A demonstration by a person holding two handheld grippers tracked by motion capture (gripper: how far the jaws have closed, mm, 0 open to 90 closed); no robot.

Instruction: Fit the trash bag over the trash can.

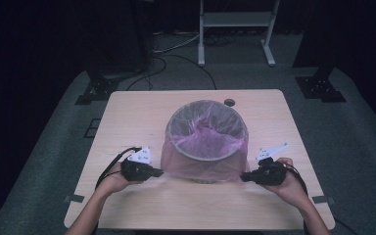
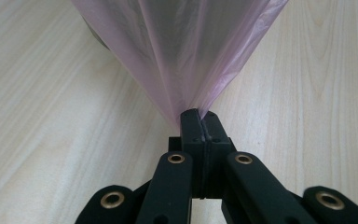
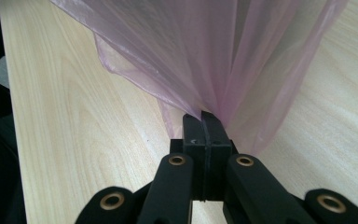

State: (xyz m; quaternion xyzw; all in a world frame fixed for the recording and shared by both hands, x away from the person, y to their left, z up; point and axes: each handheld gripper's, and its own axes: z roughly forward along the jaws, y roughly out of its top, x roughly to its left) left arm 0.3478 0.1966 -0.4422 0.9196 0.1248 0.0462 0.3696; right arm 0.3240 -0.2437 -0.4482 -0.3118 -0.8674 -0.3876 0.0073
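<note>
We see the counter [image 1: 142,112] bearing a round bin [image 1: 206,128] near its middle, with a pink bag [image 1: 203,164] lining it and folded down over the outside to the counter's surface. Our left tool [image 1: 158,172] has its jaws pinched tight on the bag's lower left edge; our right tool [image 1: 245,177] is pinched tight on its lower right edge, both low beside the bin.
</note>
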